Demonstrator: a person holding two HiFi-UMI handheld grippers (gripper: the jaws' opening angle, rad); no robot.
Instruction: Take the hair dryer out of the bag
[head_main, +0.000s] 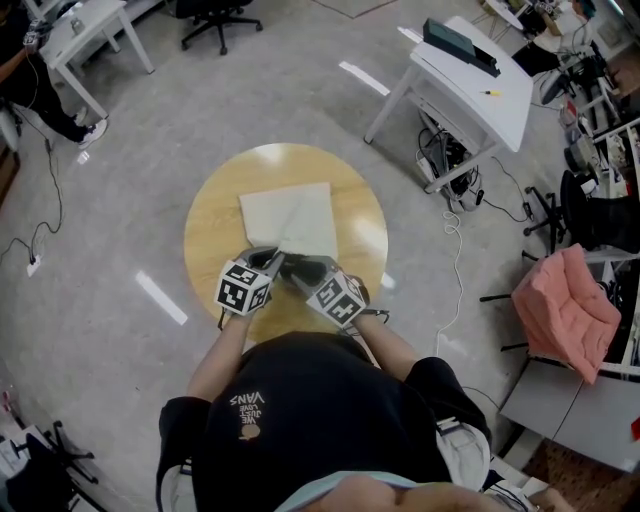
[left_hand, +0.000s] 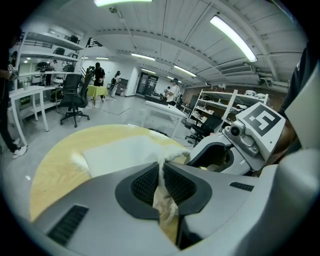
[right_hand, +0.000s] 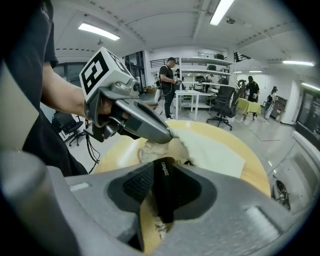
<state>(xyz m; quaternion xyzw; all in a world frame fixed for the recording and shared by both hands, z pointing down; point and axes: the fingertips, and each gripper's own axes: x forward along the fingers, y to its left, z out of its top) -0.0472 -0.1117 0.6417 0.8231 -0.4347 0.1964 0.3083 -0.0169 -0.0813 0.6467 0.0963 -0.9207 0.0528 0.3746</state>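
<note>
A flat white cloth bag (head_main: 290, 220) lies on the round wooden table (head_main: 212, 235). My left gripper (head_main: 272, 258) is at the bag's near edge and is shut on a bunched fold of its cloth (left_hand: 161, 167). My right gripper (head_main: 298, 266) sits close beside it at the same edge, pointing down into the crumpled opening. A black piece with white lettering (right_hand: 165, 192) stands between the right gripper's jaws (right_hand: 162, 185), and I see a gap to the left pad (right_hand: 137, 185), so I read them as open. The rest of the hair dryer is hidden inside the bag.
A white desk (head_main: 470, 85) with cables under it stands at the right, and another desk (head_main: 80, 35) at the far left. A pink cloth (head_main: 565, 310) lies on a chair at the right. Office chairs and people stand further off.
</note>
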